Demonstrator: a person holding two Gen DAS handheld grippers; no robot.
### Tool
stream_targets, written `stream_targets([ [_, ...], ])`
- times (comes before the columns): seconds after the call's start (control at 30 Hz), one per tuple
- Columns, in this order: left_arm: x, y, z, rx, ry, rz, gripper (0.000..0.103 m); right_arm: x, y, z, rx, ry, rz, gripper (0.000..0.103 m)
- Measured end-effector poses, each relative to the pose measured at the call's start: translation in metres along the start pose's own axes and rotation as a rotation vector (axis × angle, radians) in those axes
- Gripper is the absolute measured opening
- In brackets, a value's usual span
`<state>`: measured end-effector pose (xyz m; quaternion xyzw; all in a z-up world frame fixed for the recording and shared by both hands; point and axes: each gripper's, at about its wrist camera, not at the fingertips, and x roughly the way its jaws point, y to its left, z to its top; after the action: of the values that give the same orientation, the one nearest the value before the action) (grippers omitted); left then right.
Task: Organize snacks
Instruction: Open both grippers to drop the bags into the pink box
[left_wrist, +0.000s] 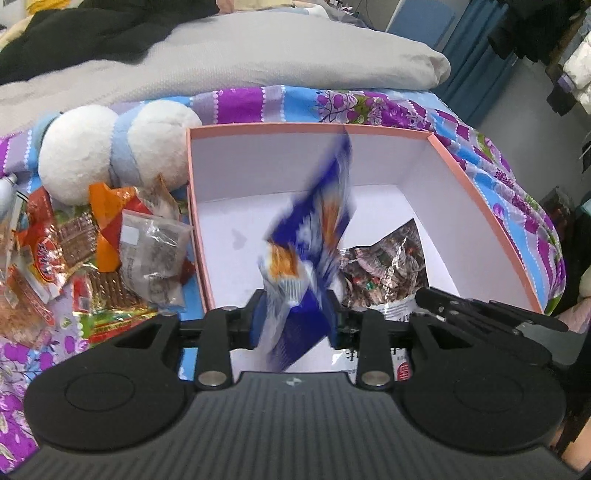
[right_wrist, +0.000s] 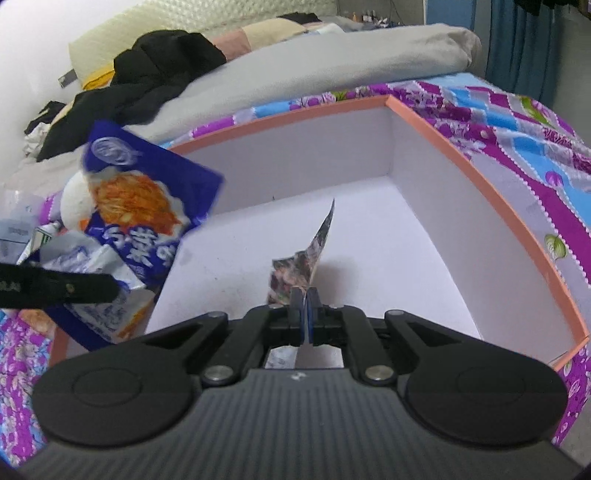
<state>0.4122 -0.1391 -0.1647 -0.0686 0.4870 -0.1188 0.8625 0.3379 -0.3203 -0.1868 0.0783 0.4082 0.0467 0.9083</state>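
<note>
Over the pink-rimmed box (left_wrist: 491, 218), its white floor mostly bare, the left gripper (left_wrist: 293, 317) pinches an upright blue snack bag (left_wrist: 314, 229) while the right gripper (right_wrist: 305, 314) clamps a clear candy bag (right_wrist: 295, 273).

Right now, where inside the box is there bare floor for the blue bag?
The box floor is bare at the back and left, between the left wall and the brown packet. Outside, the snack pile is crowded.

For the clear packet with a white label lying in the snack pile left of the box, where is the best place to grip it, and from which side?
Probably the flat sealed edge of the clear packet facing the pink box, approached from above on that side. That edge lies exposed, while the orange packet crowds its other side.
</note>
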Motion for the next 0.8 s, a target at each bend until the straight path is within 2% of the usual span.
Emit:
stream_targets([
  [0.03,-0.003,0.000,0.000,0.000,-0.008,-0.002,0.049,0.003,-0.001,0.000,0.002,0.010,0.003,0.017],
  [0.07,-0.006,0.001,0.000,-0.001,-0.015,-0.002,0.053,0.003,0.000,-0.001,0.003,0.017,0.001,0.040],
  [0.1,-0.010,0.001,0.001,-0.002,-0.021,0.001,0.055,0.002,0.001,-0.001,0.004,0.016,-0.001,0.049],
  [0.13,-0.014,0.001,0.001,0.000,-0.027,0.004,0.056,-0.001,0.002,-0.002,0.004,0.004,0.000,0.052],
  [0.37,-0.056,-0.002,0.000,0.011,-0.090,-0.001,0.056,-0.029,0.010,0.005,-0.014,-0.064,0.015,0.050],
  [0.8,-0.160,0.002,-0.020,0.013,-0.242,0.000,0.056,-0.111,0.042,0.011,-0.054,-0.213,0.079,0.051],
])
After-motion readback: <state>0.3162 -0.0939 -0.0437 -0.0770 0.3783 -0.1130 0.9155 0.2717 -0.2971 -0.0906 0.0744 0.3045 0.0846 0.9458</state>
